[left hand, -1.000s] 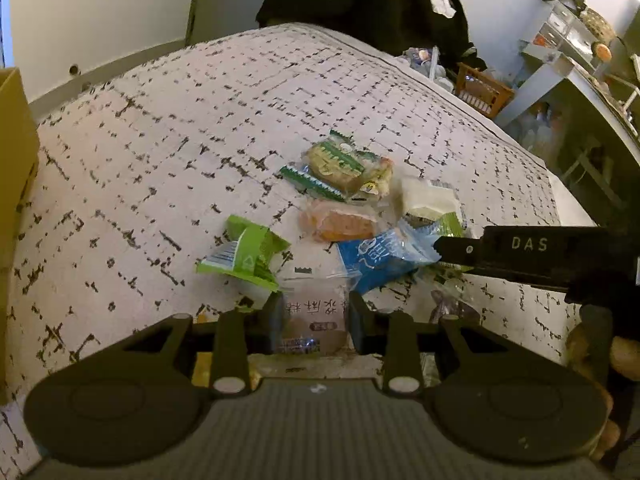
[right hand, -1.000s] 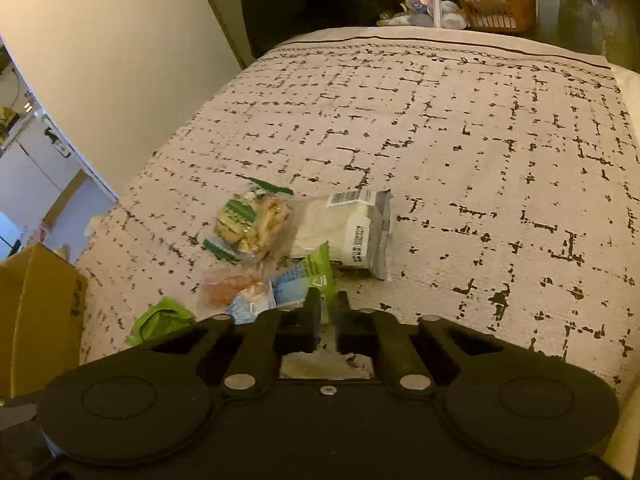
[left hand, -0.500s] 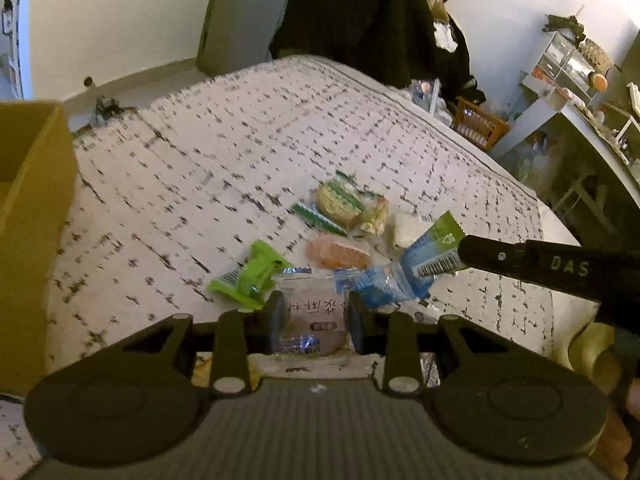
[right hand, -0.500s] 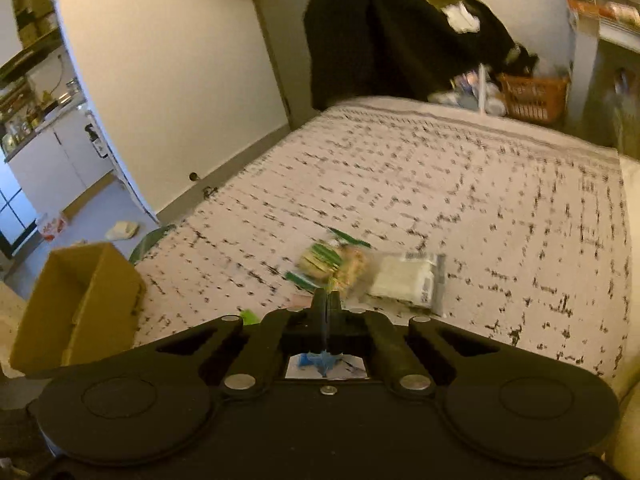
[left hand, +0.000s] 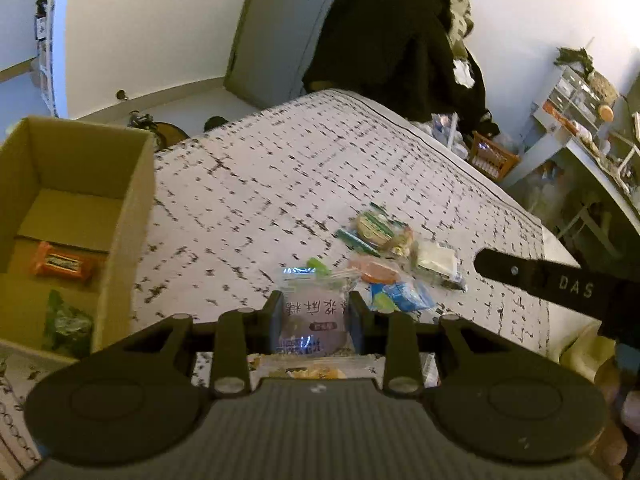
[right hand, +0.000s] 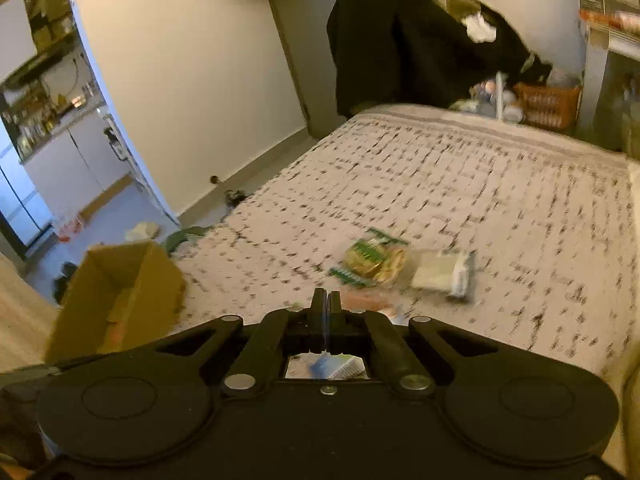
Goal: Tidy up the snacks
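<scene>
My left gripper (left hand: 314, 314) is shut on a clear snack packet with Chinese print (left hand: 312, 316), held above the bed. My right gripper (right hand: 325, 308) is shut on a blue snack packet (right hand: 334, 366), which hangs beneath the fingers; it also shows in the left wrist view (left hand: 402, 298). On the patterned bedspread (left hand: 280, 184) lie a green-striped packet (left hand: 376, 226), an orange one (left hand: 374, 272) and a white one (left hand: 438, 258). An open cardboard box (left hand: 132, 208) stands at the left, holding an orange bar (left hand: 60, 264) and a dark green packet (left hand: 66, 324). The box also shows in the right wrist view (right hand: 116, 292).
Dark clothes (left hand: 396, 40) hang beyond the bed's far end. An orange basket (left hand: 494, 158) and a cluttered desk (left hand: 592, 160) stand at the right. A doorway to a kitchen (right hand: 52, 152) opens at the left. The right gripper's body (left hand: 560, 284) crosses the left wrist view.
Both grippers have risen from the bed with their packets and swung left, bringing the cardboard box into view. The blue packet came off the bed in the right gripper.
</scene>
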Motion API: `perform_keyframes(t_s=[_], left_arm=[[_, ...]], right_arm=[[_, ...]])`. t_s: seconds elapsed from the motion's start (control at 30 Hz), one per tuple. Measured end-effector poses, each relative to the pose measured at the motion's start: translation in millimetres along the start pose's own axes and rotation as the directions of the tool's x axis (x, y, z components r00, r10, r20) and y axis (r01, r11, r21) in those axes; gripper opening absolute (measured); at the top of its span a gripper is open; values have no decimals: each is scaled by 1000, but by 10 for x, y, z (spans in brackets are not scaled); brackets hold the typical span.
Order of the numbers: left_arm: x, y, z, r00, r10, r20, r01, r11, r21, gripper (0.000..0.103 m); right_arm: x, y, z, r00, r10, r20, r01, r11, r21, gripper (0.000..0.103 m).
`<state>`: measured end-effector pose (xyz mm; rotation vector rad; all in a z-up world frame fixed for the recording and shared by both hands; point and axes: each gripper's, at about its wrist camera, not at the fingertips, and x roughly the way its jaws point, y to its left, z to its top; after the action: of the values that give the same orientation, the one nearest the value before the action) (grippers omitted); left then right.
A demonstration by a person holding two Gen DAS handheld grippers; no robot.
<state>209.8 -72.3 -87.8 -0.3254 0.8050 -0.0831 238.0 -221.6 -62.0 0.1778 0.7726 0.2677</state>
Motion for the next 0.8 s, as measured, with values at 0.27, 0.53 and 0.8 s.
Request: perform_keyframes(t_s=[0.27,0.53,0.8], left_arm=[[-188,156,45,1000,10,26,-9,1000,-14,32],[-348,343,94,998,41,49,-39,998,-47,32],[-487,645,193,987,136,81,-127,986,-105,32]], right_arm=[[432,197,-134,984,-71,-164,52,992,-118,48],[860,297,-273,959,-150,-240,82,959,-273,70],[1129,263,-411,931,-199,-307,95,942,-323,52]])
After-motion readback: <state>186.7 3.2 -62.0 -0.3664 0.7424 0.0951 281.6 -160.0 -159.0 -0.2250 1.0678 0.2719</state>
